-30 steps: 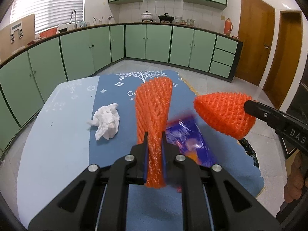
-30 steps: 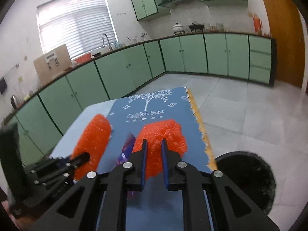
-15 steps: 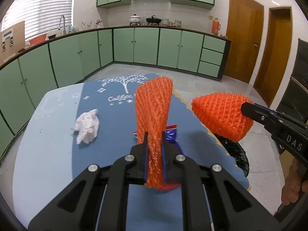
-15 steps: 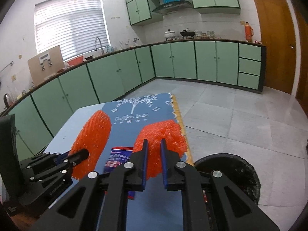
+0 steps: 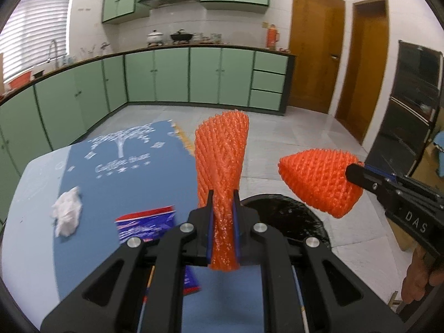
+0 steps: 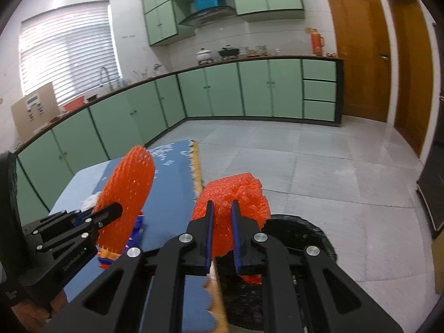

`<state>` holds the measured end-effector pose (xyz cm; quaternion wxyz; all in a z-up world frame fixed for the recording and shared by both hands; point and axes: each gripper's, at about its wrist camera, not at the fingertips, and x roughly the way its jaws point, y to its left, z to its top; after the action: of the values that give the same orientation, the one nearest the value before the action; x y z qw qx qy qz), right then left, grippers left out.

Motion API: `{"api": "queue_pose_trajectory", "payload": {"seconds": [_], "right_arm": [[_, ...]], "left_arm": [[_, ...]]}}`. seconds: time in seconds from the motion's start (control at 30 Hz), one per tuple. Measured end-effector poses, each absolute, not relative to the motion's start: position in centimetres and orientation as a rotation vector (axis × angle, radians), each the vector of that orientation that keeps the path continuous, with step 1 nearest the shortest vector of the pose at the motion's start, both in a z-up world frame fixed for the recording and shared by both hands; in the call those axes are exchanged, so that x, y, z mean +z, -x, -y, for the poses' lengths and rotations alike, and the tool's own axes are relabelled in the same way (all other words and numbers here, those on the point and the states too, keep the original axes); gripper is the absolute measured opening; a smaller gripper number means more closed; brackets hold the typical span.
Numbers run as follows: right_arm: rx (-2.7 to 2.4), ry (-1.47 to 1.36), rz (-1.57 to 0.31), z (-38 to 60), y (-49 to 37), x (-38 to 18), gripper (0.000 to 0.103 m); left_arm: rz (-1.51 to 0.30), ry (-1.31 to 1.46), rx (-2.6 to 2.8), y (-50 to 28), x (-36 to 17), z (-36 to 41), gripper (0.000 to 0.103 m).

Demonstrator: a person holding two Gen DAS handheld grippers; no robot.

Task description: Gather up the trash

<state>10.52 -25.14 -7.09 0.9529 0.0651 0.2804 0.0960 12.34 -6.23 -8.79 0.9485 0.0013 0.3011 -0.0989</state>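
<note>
**Both nets gripped, bin just past the table edge**

Your left gripper (image 5: 222, 216) is pinched tight on an orange foam net (image 5: 222, 155); the net stands up from between the fingers and fans out wider at its top. Your right gripper (image 6: 222, 233) is clamped on a second net (image 6: 236, 191), bunched into a rough ball that bulges out above the finger tips. From the left camera that second net shows as a cone on the end of the right gripper, held in the air to the right of the first, the two nets apart.

The bin (image 5: 288, 216), lined with a black bag, stands on the floor just beside the table's right edge. In the left view the first net lines up with the table edge and the bin's near rim; in the right view the balled net sits over the bin's rim.

On the blue cloth (image 5: 133, 172) a crumpled tissue (image 5: 66, 213) lies to the left, and a red-and-blue wrapper (image 5: 147, 222) lies just beside your left gripper's fingers, partly hidden under them.
</note>
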Motion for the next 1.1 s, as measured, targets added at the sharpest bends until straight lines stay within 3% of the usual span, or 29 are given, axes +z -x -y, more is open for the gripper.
{"api": "queue_pose_trajectory", "payload": {"seconds": [0.8, 1.1], "right_arm": [[-0.003, -0.189, -0.626, 32.5, -11.8, -10.6, 0.012], [-0.032, -0.207, -0.688, 33.9, -14.0, -13.2, 0.012]], "left_arm": [[-0.681, -0.072, -0.393, -19.2, -12.9, 17.3, 0.01], [-0.801, -0.077, -0.436, -22.0, -16.5, 18.8, 0.01]]}}
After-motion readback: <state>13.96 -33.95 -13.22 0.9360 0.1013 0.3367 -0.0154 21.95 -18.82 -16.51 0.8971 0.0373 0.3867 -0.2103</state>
